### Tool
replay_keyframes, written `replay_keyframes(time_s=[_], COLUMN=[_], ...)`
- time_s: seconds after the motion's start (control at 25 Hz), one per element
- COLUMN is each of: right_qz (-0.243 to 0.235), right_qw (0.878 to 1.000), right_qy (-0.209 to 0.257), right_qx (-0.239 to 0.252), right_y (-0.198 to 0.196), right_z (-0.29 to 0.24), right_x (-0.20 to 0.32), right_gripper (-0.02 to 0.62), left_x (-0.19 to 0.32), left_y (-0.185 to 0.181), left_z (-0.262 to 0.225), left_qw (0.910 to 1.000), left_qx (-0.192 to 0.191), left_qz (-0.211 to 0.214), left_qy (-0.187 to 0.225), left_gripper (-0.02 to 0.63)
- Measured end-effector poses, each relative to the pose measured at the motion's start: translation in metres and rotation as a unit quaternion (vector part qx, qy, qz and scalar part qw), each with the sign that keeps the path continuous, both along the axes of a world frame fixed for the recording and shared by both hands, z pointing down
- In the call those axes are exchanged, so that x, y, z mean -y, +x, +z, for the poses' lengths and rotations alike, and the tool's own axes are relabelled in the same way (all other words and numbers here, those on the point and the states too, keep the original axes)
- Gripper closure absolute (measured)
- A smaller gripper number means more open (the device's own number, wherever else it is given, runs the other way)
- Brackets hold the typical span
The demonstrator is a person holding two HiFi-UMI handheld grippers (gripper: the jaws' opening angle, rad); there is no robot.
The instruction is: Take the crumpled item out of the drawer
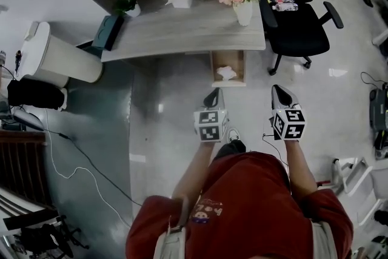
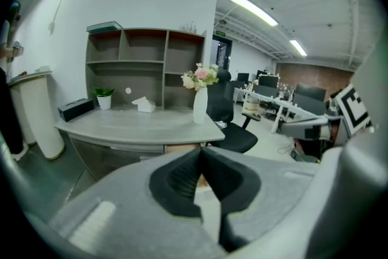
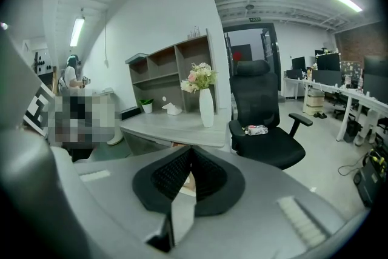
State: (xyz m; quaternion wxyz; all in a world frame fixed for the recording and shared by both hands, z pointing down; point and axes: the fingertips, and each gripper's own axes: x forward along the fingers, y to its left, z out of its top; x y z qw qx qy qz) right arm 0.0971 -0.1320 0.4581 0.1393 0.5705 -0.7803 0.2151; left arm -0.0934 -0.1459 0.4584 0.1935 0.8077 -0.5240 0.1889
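In the head view, a glossy grey floor (image 1: pixel 176 130) lay below a wood-grain table (image 1: pixel 182 30). The table's open drawer (image 1: pixel 213 67) held the crumpled white item (image 1: pixel 226 73), at twelve o'clock from the left tool (image 1: pixel 213 95) and eleven from the right tool (image 1: pixel 280 93). The left gripper view showed the left tool's ridged black pads (image 2: pixel 180 179) clenched on nothing, and the right gripper view showed the right tool likewise clenched and empty.

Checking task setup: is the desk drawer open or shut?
Open: the drawer juts from the desk, crumpled white item visible inside.

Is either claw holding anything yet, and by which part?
Nothing is held. The left claw and right claw are both shut and empty; the crumpled item lies in the open drawer.
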Motion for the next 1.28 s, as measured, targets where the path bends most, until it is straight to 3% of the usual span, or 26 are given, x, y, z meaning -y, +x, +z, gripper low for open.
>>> replay_keyframes(time_s=[0.36, 1.24, 1.28], right_qz=[0.014, 0.015, 0.016], right_qw=[1.0, 1.0, 1.0], right_qy=[-0.004, -0.007, -0.007], right_qx=[-0.005, -0.001, -0.001], right_y=[-0.022, -0.008, -0.006], right_z=[0.013, 0.027, 0.028], right_x=[0.041, 0.09, 0.09], right_gripper=[0.594, 0.594, 0.594], left_x=[0.05, 0.1, 0.1], left_y=[-0.02, 0.0, 0.001], left_z=[0.015, 0.023, 0.024], left_qw=[0.9998, 0.9995, 0.9994], left_qx=[0.0, 0.002, 0.003], left_qz=[0.017, 0.031, 0.033], left_qy=[-0.003, -0.001, -0.002], left_gripper=[0.609, 0.607, 0.585])
